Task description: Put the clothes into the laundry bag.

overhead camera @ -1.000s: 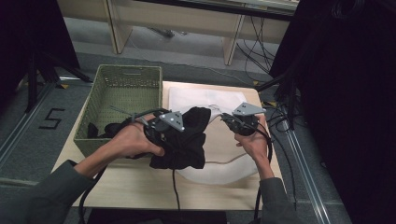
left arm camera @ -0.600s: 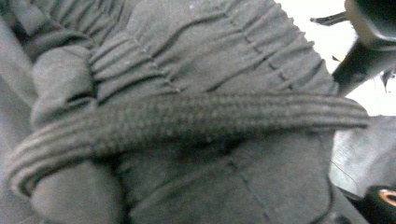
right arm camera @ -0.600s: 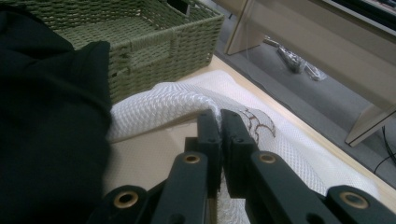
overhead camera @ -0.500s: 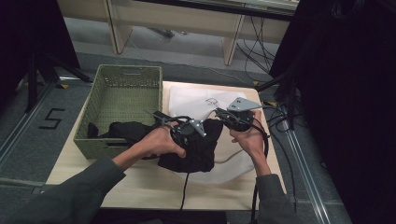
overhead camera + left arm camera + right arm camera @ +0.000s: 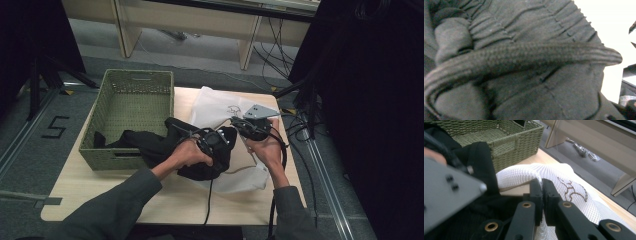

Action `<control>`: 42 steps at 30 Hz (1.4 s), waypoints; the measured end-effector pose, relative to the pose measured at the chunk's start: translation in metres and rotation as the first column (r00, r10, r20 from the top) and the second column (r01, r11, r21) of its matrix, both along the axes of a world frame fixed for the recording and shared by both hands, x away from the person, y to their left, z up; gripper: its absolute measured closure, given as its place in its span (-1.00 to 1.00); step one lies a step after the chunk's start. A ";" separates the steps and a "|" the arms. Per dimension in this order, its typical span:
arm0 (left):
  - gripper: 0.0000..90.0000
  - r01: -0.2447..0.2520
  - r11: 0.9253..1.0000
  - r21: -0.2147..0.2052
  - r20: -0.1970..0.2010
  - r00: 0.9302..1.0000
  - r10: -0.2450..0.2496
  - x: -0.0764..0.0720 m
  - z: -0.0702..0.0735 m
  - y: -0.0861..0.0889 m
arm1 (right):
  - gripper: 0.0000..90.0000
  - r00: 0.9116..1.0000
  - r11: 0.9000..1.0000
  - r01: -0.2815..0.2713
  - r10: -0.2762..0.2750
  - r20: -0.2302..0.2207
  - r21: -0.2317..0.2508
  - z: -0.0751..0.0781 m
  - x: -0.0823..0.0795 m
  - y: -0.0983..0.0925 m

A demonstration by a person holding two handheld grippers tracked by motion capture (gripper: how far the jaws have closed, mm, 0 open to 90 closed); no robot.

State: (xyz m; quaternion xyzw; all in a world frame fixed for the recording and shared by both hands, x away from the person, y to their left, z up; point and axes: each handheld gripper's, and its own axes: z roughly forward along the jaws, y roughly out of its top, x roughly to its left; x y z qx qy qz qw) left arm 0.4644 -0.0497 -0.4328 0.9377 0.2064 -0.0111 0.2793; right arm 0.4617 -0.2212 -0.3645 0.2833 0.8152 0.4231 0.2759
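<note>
One wooden table, and on it one green woven basket on the left half plus one white mesh garment spread over the right half, with a little brown outline print on it. Then there's one black garment, bunched up and draped from inside the basket, over its near-right rim, onto the white one. How far it reaches into the basket is hard to say, it's just a dark lump in there. In the left gripper view the black fabric sits right against the lens, all ribbed hem and folds, so that gripper's own jaws are covered.

Two grippers. The left gripper sits down on the black garment's right end in the high view, the hand wrapped over it. Its jaws have just been opening a bit, but whether cloth is still caught between them I honestly can't tell, the fabric hides everything.

The right gripper is the clear one: jaws pressed together, pinching a raised fold of the white mesh garment between the pads, just beside the black one.
</note>
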 end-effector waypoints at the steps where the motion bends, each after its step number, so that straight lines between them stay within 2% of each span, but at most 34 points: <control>1: 0.38 0.000 1.000 0.000 0.000 1.000 0.000 0.000 0.000 0.000 | 0.96 1.000 1.000 0.002 -0.002 -0.005 0.005 0.000 0.000 0.000; 2: 0.36 -0.023 1.000 -0.016 0.001 1.000 0.023 0.004 -0.002 -0.002 | 0.96 1.000 1.000 -0.002 0.002 0.006 0.000 -0.001 0.000 0.000; 5: 0.30 -0.047 0.998 -0.030 0.010 0.999 0.047 0.006 -0.002 -0.002 | 0.96 1.000 1.000 0.005 -0.005 -0.001 0.001 -0.001 0.000 0.000; 7: 0.17 -0.063 0.997 -0.049 0.005 0.998 0.063 0.009 -0.001 -0.002 | 0.96 1.000 1.000 0.015 -0.015 -0.003 0.008 -0.003 0.001 -0.001; 8: 0.07 -0.071 0.995 -0.066 -0.005 0.997 0.071 0.008 -0.001 -0.002 | 0.96 1.000 1.000 0.002 -0.002 0.001 -0.003 -0.004 0.002 -0.002; 9: -0.02 -0.095 0.992 -0.085 -0.010 0.995 0.095 0.007 0.000 -0.003 | 0.96 1.000 1.000 0.006 -0.006 -0.004 -0.001 -0.006 0.002 -0.002; 11: -0.21 -0.099 0.992 -0.084 -0.012 0.995 0.099 0.006 0.001 -0.003 | 0.96 1.000 1.000 0.006 -0.006 0.002 -0.001 -0.007 0.003 -0.003; 12: -0.29 -0.105 0.992 -0.074 -0.029 0.994 0.103 0.004 0.004 -0.003 | 0.96 0.999 1.000 0.009 -0.009 -0.031 0.002 -0.010 0.002 -0.002; 13: -0.32 -0.105 0.991 -0.081 -0.042 0.994 0.102 0.004 0.006 -0.001 | 0.96 1.000 1.000 -0.002 0.001 -0.025 -0.014 -0.009 0.004 -0.003; 14: -0.34 -0.105 0.991 -0.081 -0.042 0.994 0.102 0.004 0.006 -0.001 | 0.96 0.999 1.000 -0.002 0.002 -0.043 -0.005 -0.009 0.003 -0.003; 15: -0.36 -0.150 0.984 -0.096 -0.062 0.988 0.145 -0.002 0.013 0.001 | 0.96 0.999 1.000 -0.001 0.000 -0.041 -0.005 -0.009 0.003 -0.003; 16: -0.38 -0.134 0.987 -0.092 -0.035 0.991 0.131 0.000 0.017 0.004 | 0.96 0.999 1.000 -0.004 0.004 -0.035 -0.005 -0.009 0.003 -0.003; 19: -0.50 -0.151 0.984 -0.095 -0.048 0.988 0.147 0.000 0.029 0.011 | 0.96 1.000 1.000 0.006 -0.006 -0.012 0.000 -0.010 0.003 -0.003; 20: -0.60 -0.151 0.984 -0.095 -0.048 0.988 0.147 0.000 0.029 0.011 | 0.96 1.000 1.000 0.006 -0.006 -0.012 0.000 -0.010 0.003 -0.003; 21: -0.68 -0.169 0.981 -0.096 -0.065 0.984 0.163 0.002 0.033 0.013 | 0.96 1.000 1.000 0.004 -0.004 -0.028 0.003 -0.009 0.003 -0.003; 22: -0.68 -0.170 0.981 -0.095 -0.064 0.984 0.164 0.003 0.036 0.015 | 0.96 1.000 1.000 0.004 -0.004 -0.028 0.003 -0.009 0.003 -0.003; 23: -0.66 -0.154 0.983 -0.095 -0.052 0.987 0.150 0.004 0.043 0.017 | 0.96 1.000 1.000 0.004 -0.004 -0.028 0.004 -0.009 0.003 -0.003; 24: -0.67 -0.157 0.983 -0.099 -0.029 0.987 0.155 0.003 0.047 0.017 | 0.96 1.000 1.000 -0.007 0.007 -0.029 -0.008 -0.009 0.003 -0.003; 26: -0.67 -0.149 0.983 -0.105 -0.012 0.989 0.149 -0.001 0.058 0.022 | 0.96 1.000 1.000 -0.004 0.004 -0.027 -0.002 -0.009 0.003 -0.003; 27: -0.67 -0.149 0.983 -0.105 -0.012 0.989 0.149 -0.001 0.058 0.022 | 0.96 0.999 1.000 0.007 -0.007 -0.034 0.008 -0.009 0.002 -0.003; 28: -0.67 -0.136 0.986 -0.096 0.013 0.990 0.137 -0.008 0.063 0.025 | 0.96 1.000 1.000 0.001 -0.001 -0.029 0.005 -0.009 0.003 -0.004; 30: -0.64 -0.110 0.988 -0.105 0.042 0.993 0.115 -0.021 0.068 0.030 | 0.96 1.000 1.000 0.003 -0.003 -0.027 -0.001 -0.008 0.003 -0.005; 31: -0.60 -0.110 0.988 -0.105 0.042 0.993 0.115 -0.021 0.068 0.030 | 0.96 1.000 1.000 0.003 -0.003 -0.027 -0.001 -0.008 0.003 -0.005; 32: -0.57 -0.073 0.991 -0.116 0.051 0.996 0.080 -0.037 0.071 0.033 | 0.96 1.000 1.000 0.012 -0.012 -0.019 0.006 -0.009 0.003 -0.005; 33: -0.56 -0.058 0.991 -0.119 0.053 0.997 0.064 -0.047 0.072 0.035 | 0.96 1.000 1.000 0.012 -0.012 -0.022 0.005 -0.009 0.003 -0.005; 34: -0.55 -0.058 0.991 -0.119 0.053 0.997 0.064 -0.047 0.072 0.035 | 0.96 1.000 1.000 0.013 -0.013 -0.015 0.001 -0.008 0.003 -0.005; 36: -0.52 -0.022 0.991 -0.134 0.046 0.999 0.029 -0.066 0.072 0.037 | 0.96 1.000 1.000 0.008 -0.008 -0.017 0.000 -0.009 0.003 -0.005; 38: -0.48 -0.004 0.991 -0.133 0.040 0.999 0.010 -0.084 0.066 0.037 | 0.96 1.000 1.000 0.008 -0.008 -0.019 0.000 -0.009 0.003 -0.005; 39: -0.43 -0.011 0.987 -0.162 0.016 1.000 0.014 -0.095 0.057 0.037 | 0.96 0.999 1.000 0.003 -0.004 -0.043 -0.004 -0.008 0.002 -0.005; 40: -0.40 -0.011 0.987 -0.162 0.016 1.000 0.014 -0.095 0.057 0.037 | 0.96 0.999 1.000 0.003 -0.004 -0.043 -0.004 -0.008 0.002 -0.005; 41: -0.40 -0.015 0.986 -0.166 -0.019 1.000 0.012 -0.105 0.043 0.034 | 0.96 1.000 1.000 0.007 -0.007 -0.026 -0.007 -0.008 0.002 -0.005; 42: -0.38 -0.030 0.984 -0.176 -0.038 0.999 0.024 -0.111 0.034 0.031 | 0.96 0.999 1.000 0.005 -0.005 -0.038 -0.007 -0.008 0.002 -0.005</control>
